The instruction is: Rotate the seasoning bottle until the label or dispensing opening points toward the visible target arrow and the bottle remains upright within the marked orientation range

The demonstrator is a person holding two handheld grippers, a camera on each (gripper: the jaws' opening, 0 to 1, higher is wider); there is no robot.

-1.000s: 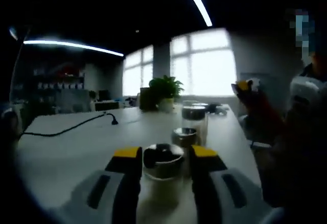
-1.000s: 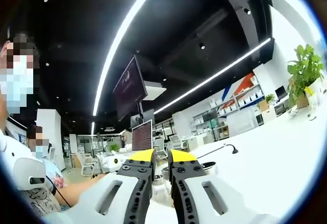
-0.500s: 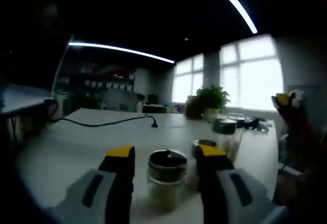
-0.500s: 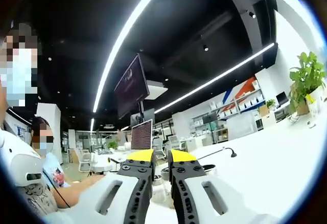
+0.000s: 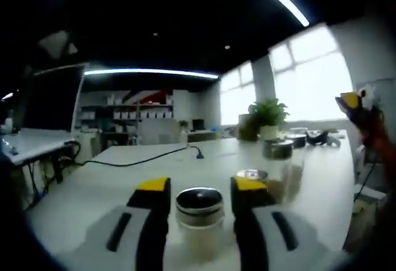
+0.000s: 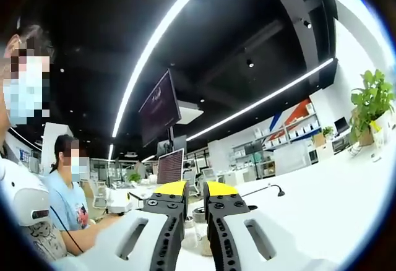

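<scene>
Swinging round with the left tool [image 5: 192, 187], the room behind slides past since a second ago, so the bottle [image 5: 199, 212] upright on the desk [image 5: 93, 181] is likely turning, gripped between its jaws. The right tool [image 6: 195, 190] hangs nearly closed, empty.

A black cable [image 5: 143, 158] snakes across the white table [image 5: 80, 190] at centre left of the left gripper view. A potted plant [image 5: 267, 117] stands at right of centre before bright windows [image 5: 315, 79], with shelves [image 5: 133, 115] at centre left. In the right gripper view, a dark hanging monitor [image 6: 161, 106] sits left of centre, a seated person in a blue shirt [image 6: 69, 198] at lower left, and another plant [image 6: 371, 101] at the right edge.
</scene>
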